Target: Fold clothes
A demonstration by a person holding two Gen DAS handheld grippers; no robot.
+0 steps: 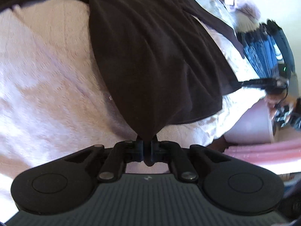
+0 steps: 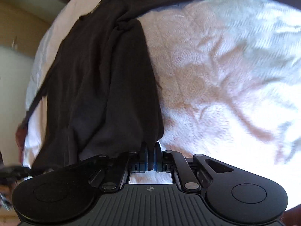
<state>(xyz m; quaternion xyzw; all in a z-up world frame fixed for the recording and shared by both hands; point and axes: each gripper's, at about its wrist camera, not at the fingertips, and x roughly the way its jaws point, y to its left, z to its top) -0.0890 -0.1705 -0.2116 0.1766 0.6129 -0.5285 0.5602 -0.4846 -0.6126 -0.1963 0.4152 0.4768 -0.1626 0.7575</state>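
1. Here, in the left wrist view, our left gripper (image 1: 145,146) is clenched on a bunched corner of the dark garment (image 1: 150,56), which rises straight ahead of the fingers and drapes away over the pale pink bedspread (image 1: 47,75). Off to the right of the gripper we see the person's other hand (image 1: 278,103), blurred.
2. In the right wrist view, our right gripper (image 2: 149,156) pinches another edge of the same garment (image 2: 105,79); the cloth hangs ahead and to the left, with bare bedspread (image 2: 225,66) to the right.
3. We judge a lift-and-carry step of a fold: both corners are held, and next we must keep them level while laying the cloth down.
4. We can read no brand, label or writing.
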